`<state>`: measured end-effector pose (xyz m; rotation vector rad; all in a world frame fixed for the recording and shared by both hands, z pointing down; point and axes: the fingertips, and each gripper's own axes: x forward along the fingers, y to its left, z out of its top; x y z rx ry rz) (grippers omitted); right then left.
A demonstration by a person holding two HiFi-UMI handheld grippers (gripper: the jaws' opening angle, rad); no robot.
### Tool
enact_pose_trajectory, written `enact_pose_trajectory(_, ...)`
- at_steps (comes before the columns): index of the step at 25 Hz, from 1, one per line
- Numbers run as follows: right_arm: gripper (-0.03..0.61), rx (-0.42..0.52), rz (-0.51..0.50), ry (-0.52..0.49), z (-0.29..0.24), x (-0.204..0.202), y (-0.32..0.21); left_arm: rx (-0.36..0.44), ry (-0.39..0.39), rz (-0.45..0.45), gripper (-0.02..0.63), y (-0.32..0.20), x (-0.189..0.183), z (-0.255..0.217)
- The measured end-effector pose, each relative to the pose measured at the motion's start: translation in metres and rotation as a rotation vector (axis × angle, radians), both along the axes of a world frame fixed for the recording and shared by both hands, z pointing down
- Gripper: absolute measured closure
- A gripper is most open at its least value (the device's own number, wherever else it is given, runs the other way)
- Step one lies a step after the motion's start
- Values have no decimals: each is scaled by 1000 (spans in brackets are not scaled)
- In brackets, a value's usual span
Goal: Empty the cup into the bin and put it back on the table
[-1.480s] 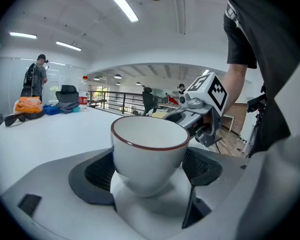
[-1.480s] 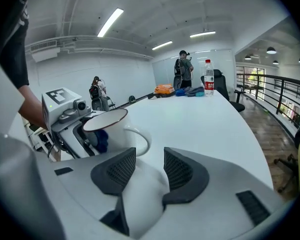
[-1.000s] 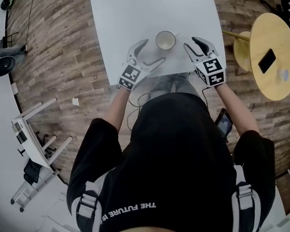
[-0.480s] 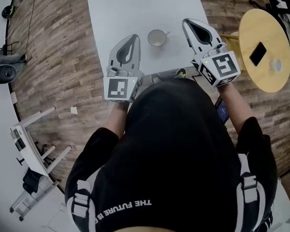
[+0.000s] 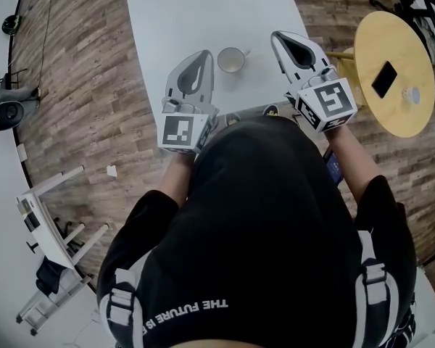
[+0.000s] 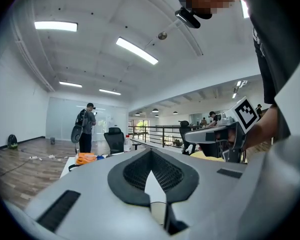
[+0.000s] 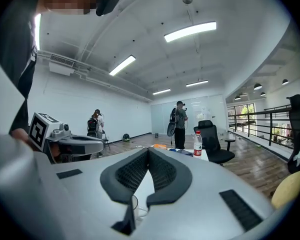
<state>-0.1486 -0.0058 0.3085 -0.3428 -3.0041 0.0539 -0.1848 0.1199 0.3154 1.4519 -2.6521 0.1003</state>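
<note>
Since a second ago both grippers have lifted off the near edge of the white table (image 5: 196, 13) and snapped shut, where before their jaws stood wide on either side of the cup (image 5: 231, 60). The cup itself has not shifted on the surface.

Left gripper (image 5: 201, 56): jaws pressed together, the dark pads meeting along one seam in the left gripper view, nothing between them. Right gripper (image 5: 278, 38): likewise clenched on nothing in the right gripper view.

Both are held up in front of the person's chest, tips pointing away toward the far edge. The cup stands upright, mouth up, close to the near edge of the table. In the head view it shows between the two tips, nearer the left one, and neither touches it. Its contents cannot be made out.

Off the right edge of the white table stands a round yellow table (image 5: 395, 27) on the wood floor (image 5: 94, 85) — a dark phone (image 5: 385, 79) lies on it.
</note>
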Motion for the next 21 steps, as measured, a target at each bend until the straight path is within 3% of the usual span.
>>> enact_pose_trajectory(6,563,-11,9,8,2,-4,-6,32,-4,19,594,-7,2,-5)
enact_pose_trajectory(21,563,-11,-8,15,3,-11,3,3,11,11,594,0,-1,-3)
